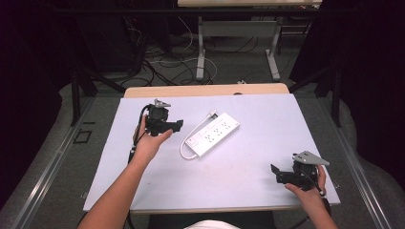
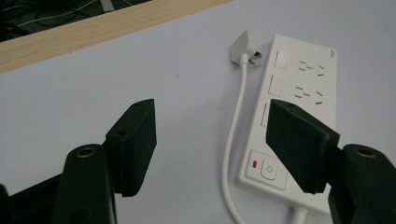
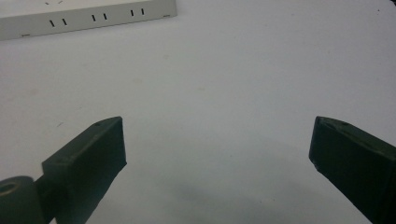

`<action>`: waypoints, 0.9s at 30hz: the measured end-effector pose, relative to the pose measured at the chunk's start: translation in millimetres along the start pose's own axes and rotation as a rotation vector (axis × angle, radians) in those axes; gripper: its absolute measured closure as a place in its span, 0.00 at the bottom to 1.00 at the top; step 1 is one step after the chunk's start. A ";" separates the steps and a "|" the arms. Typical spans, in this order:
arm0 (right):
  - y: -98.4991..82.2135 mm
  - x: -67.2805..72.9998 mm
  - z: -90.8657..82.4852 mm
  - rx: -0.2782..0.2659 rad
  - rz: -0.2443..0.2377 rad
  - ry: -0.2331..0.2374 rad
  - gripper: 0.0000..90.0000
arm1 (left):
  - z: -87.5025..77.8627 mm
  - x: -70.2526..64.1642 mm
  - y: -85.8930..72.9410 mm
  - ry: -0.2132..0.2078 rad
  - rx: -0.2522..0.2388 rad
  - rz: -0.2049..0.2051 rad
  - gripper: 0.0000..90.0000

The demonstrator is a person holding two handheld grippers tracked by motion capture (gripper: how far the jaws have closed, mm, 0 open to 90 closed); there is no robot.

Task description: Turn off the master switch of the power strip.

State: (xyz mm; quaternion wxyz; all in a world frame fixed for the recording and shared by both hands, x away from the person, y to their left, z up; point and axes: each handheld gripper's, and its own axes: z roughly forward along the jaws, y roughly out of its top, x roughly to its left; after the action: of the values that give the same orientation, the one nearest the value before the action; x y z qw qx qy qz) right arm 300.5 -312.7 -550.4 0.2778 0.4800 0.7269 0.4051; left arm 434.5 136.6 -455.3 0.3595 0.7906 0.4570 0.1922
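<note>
A dim workroom lying around a pale worktop

Beyond the left tongs [image 1: 177,125] and right tongs [image 1: 276,172], the worktop [image 1: 248,157] is showing a wooden far edge [image 1: 205,90]; farther off, a white-legged table [image 1: 239,28] is standing on grey floor [image 1: 229,67] where cables [image 1: 162,62] are trailing, dark curtains [image 1: 367,71] are hanging at both sides, and a metal floor rail [image 1: 47,171] is running outside the left tongs.

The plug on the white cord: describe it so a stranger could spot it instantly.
Start at the pale table and find the white power strip lying slantwise near its middle. The plug lies beside the strip's far end, at the tip of the white cord, with bare metal prongs.
</note>
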 end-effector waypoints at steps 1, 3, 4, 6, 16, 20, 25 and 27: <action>0.0 -0.1 0.0 0.000 -0.002 0.000 0.04 | 0.2 -0.5 0.9 -0.004 0.016 0.001 0.39; -0.1 -0.3 0.4 -0.003 0.000 0.003 0.04 | 2.9 -2.0 1.7 -0.011 0.012 0.002 0.43; -0.2 -0.4 0.5 -0.003 0.001 0.003 0.04 | 3.8 -2.5 2.2 -0.014 0.016 0.011 0.46; -0.2 -1.2 0.5 -0.004 -0.007 0.006 0.04 | 5.4 -4.3 3.1 -0.014 0.020 0.013 0.49; -0.4 -0.1 0.6 0.003 0.007 0.005 0.04 | 13.0 -10.5 6.4 -0.035 0.068 0.013 0.63; -0.5 -0.6 0.6 0.005 0.001 0.004 0.04 | 16.2 -14.5 6.5 -0.046 0.089 0.002 0.69; -0.6 -0.9 0.6 0.008 -0.001 0.002 0.04 | 18.7 -19.5 6.3 -0.033 0.088 -0.011 0.79; -0.8 -1.1 1.3 0.005 0.002 0.004 0.04 | 19.6 -20.0 6.1 -0.034 0.091 -0.020 0.84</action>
State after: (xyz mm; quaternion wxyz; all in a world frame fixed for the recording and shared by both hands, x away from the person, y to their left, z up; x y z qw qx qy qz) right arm 301.6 -313.4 -551.7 0.2746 0.4805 0.7281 0.4046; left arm 440.3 109.7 -463.4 0.3327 0.8047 0.4669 0.1542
